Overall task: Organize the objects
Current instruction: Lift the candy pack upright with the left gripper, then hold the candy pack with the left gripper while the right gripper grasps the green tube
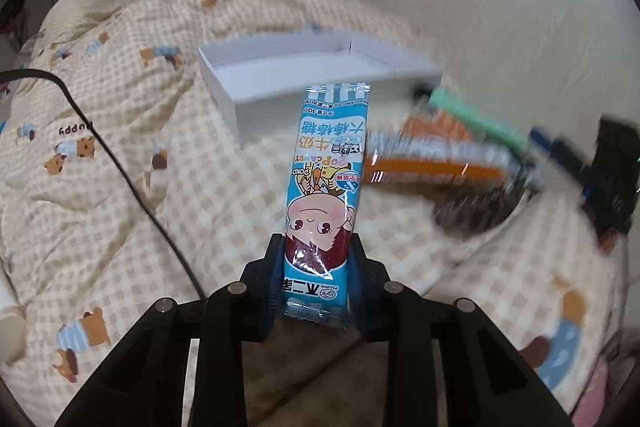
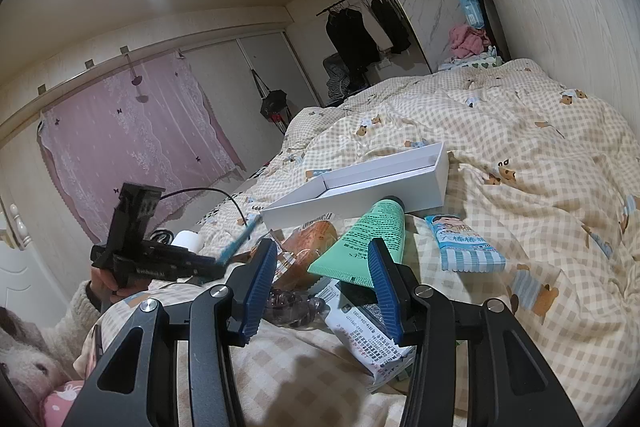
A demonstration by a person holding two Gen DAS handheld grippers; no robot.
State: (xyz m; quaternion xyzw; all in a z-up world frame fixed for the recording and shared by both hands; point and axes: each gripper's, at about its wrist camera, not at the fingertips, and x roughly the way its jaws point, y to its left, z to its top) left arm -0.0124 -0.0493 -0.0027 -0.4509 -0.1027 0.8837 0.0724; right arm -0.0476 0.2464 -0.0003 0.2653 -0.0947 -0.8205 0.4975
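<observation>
From the left wrist view, my left gripper [image 1: 316,267] was clenched on the lower end of a blue candy packet [image 1: 326,183], a flat glossy wrapper with a cartoon face, standing up between the ribbed pads. Beyond it lay a blurred orange packet [image 1: 436,163] and a green tube [image 1: 476,119], then the shallow white box [image 1: 316,75], open-topped and square-edged, on the checked quilt [image 1: 120,107].

The right wrist view gave me what that one could not: my right gripper [image 2: 322,267] hung released, jaws apart with nothing pressed between them, just above a clear lumpy plastic piece [image 2: 292,307] and a printed paper pack [image 2: 372,339]. A second blue candy packet [image 2: 464,243] lay on the quilt right of the tube (the left view hid it). Farther off, a pink lace curtain [image 2: 132,135] and dark hanging clothes [image 2: 360,27].
</observation>
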